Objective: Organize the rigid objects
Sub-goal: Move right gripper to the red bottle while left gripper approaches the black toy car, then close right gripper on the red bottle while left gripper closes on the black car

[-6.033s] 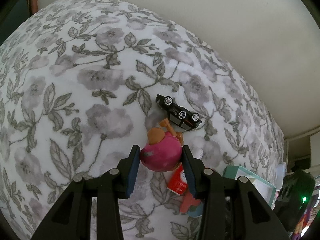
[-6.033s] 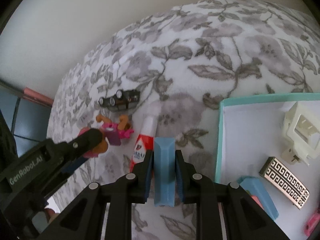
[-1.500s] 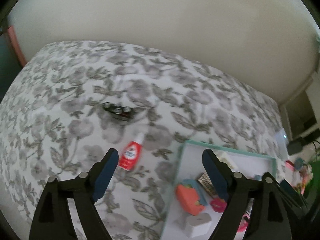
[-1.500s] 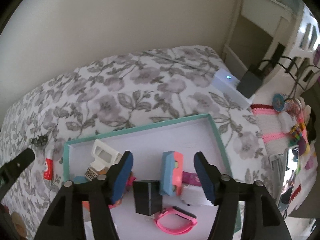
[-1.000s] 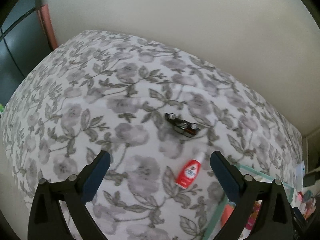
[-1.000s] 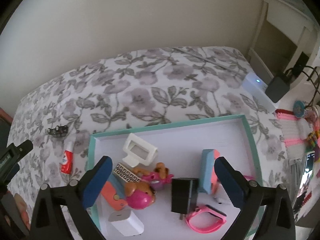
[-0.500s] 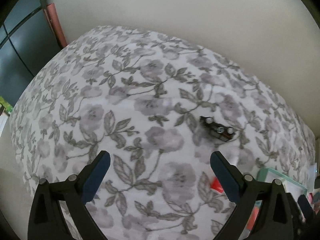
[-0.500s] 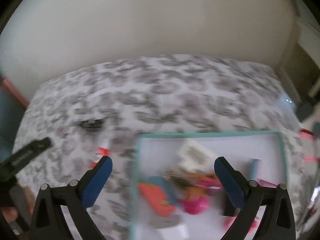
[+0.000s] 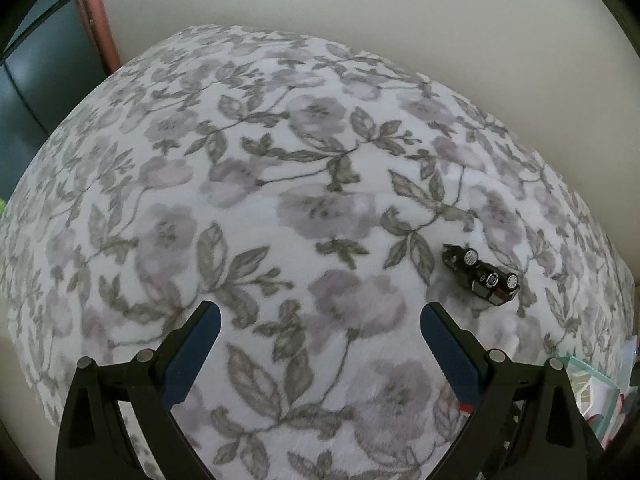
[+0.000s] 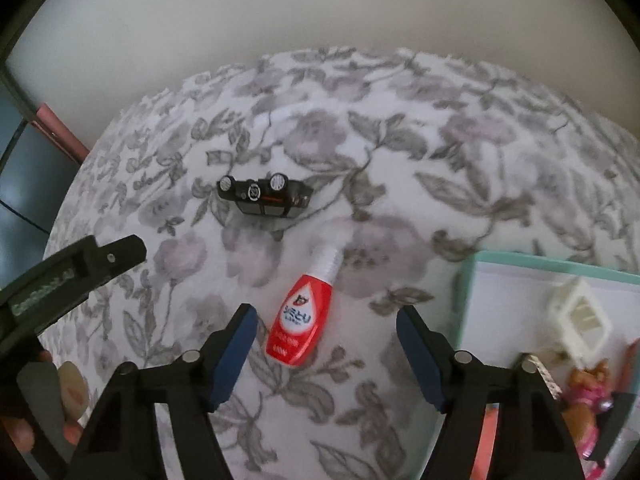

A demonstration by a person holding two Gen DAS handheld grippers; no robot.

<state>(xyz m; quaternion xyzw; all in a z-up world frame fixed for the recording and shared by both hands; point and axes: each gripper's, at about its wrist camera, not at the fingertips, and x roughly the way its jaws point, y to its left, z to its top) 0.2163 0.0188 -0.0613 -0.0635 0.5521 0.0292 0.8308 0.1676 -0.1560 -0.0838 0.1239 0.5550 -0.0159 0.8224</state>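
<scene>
Beside the tray (image 10: 520,268), left of it on the bed (image 10: 400,160): bottle (image 10: 303,320) between my right claw's (image 10: 326,340) closing jaws, untouched. Car (image 10: 264,196) beyond. Left claw (image 9: 320,344) wide, empty.

- Your work surface is a floral cloth (image 9: 280,208), white with grey leaves and mauve blooms, which fills most of both views.
- Behind it you see a plain cream wall (image 9: 360,12).
- At the upper left edge, a pink post (image 9: 98,28) stands upright against the wall.
- Left of the post you see a dark panel (image 9: 28,92); its detail cannot be made out.
</scene>
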